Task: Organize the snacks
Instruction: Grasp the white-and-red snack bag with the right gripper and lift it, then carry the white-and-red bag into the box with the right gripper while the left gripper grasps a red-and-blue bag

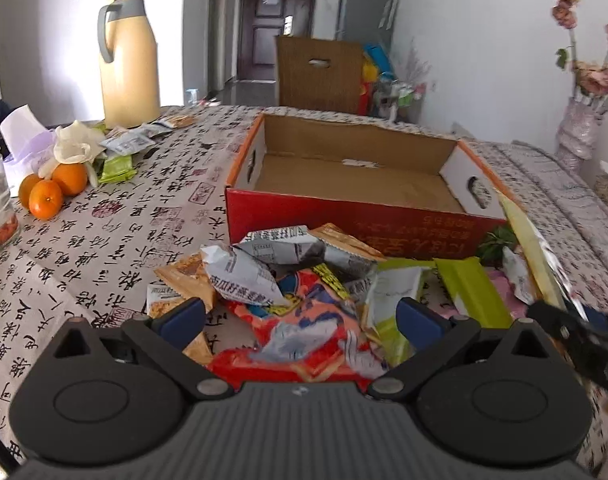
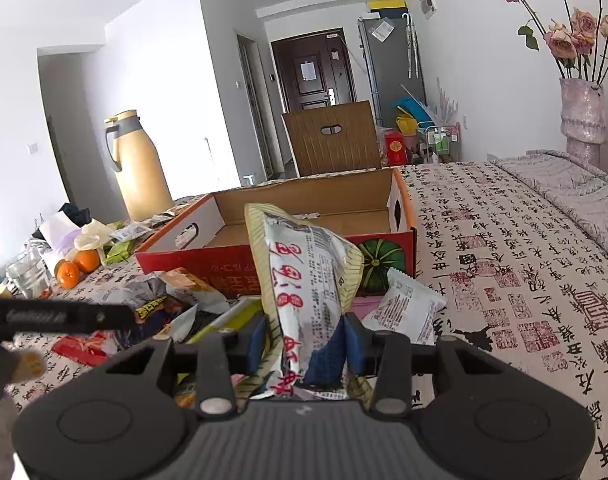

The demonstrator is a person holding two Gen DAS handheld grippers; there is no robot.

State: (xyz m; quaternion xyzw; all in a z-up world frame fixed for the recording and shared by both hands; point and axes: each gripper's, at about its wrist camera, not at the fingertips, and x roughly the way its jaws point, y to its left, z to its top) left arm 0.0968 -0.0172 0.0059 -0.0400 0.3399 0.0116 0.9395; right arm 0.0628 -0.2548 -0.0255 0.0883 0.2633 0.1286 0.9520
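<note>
Bench [image 2: 524,240]: cloth-covered with black calligraphy print, carrying everything.
Box [image 1: 356,220]: red open-topped cardboard carton, sitting empty mid-bench, likely the destination.
Snack heap [image 1: 304,320]: crinkly foil and plastic packets lying against the carton's near wall; looking light, soft, slippery.
Held packet [image 2: 304,272]: long white-and-cream foil bag with red characters, standing up before the carton; best pinched at its flat end seam.
Right claw [image 2: 304,344]: gripping that bag's lower end.
Left claw [image 1: 299,316]: hovering spread wide over the heap, empty.
</note>
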